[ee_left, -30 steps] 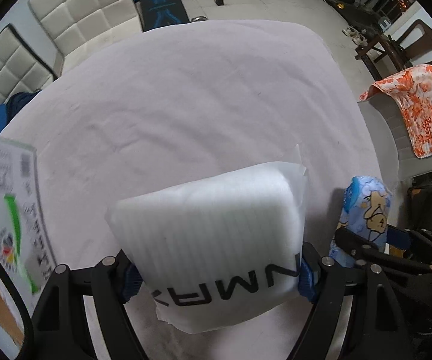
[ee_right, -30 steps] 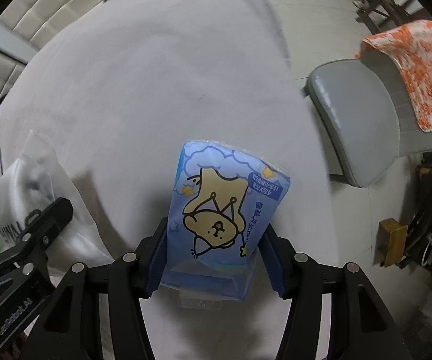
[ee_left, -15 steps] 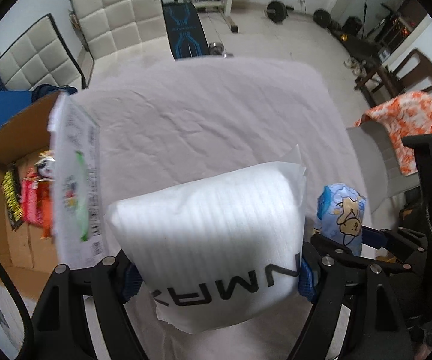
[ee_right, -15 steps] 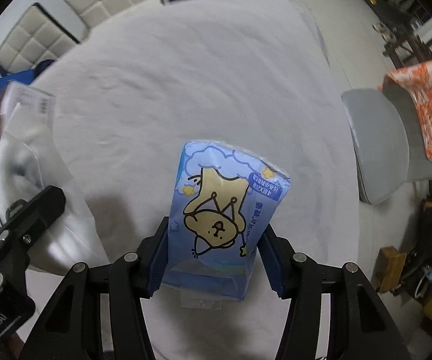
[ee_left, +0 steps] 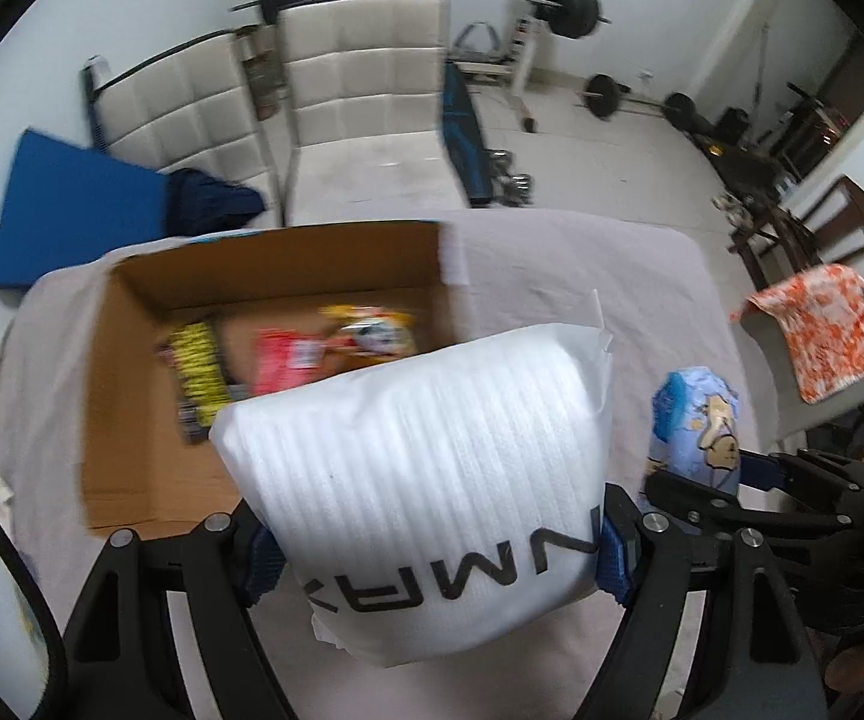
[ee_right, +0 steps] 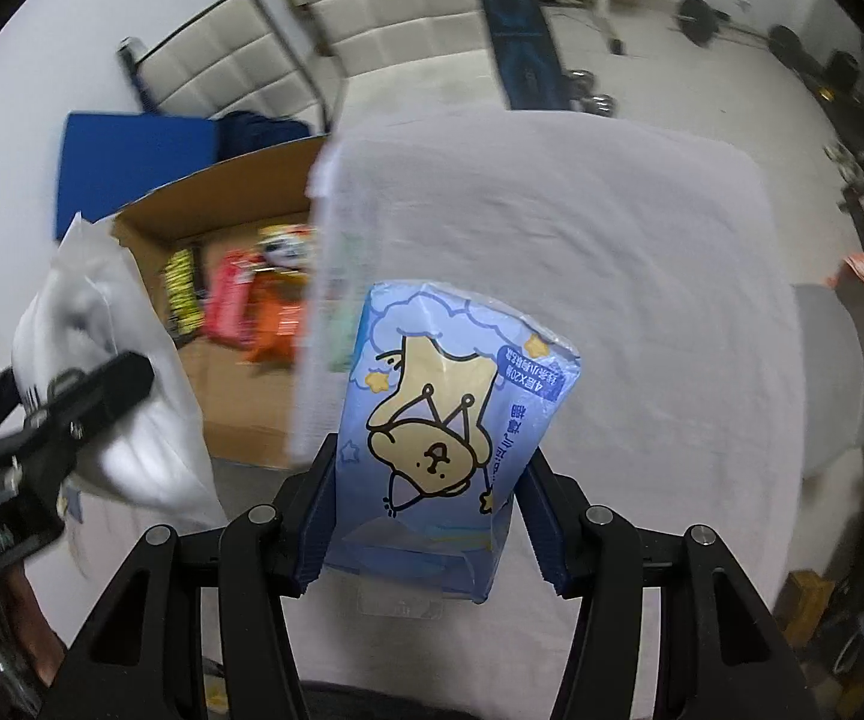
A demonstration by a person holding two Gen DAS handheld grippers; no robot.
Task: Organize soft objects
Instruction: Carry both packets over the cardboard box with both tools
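My left gripper [ee_left: 432,546] is shut on a white soft pack [ee_left: 426,480] with black lettering, held above the table. My right gripper [ee_right: 426,528] is shut on a blue tissue pack [ee_right: 450,444] with a cartoon bear, also held in the air. The blue pack shows at the right of the left wrist view [ee_left: 696,426]; the white pack shows at the left of the right wrist view [ee_right: 108,372]. An open cardboard box [ee_left: 132,420] stands on the table's left part beyond the white pack, with several colourful packets [ee_left: 288,354] inside.
The table wears a white cloth [ee_right: 582,252]. The box's white-labelled flap [ee_right: 318,300] stands upright just left of the blue pack. Two white padded chairs [ee_left: 360,96] stand behind the table. A grey chair with an orange floral cloth [ee_left: 816,324] is at the right.
Both grippers have lifted and tilted upward with their packs. The cardboard box has come fully into view at the left, and the room behind shows more.
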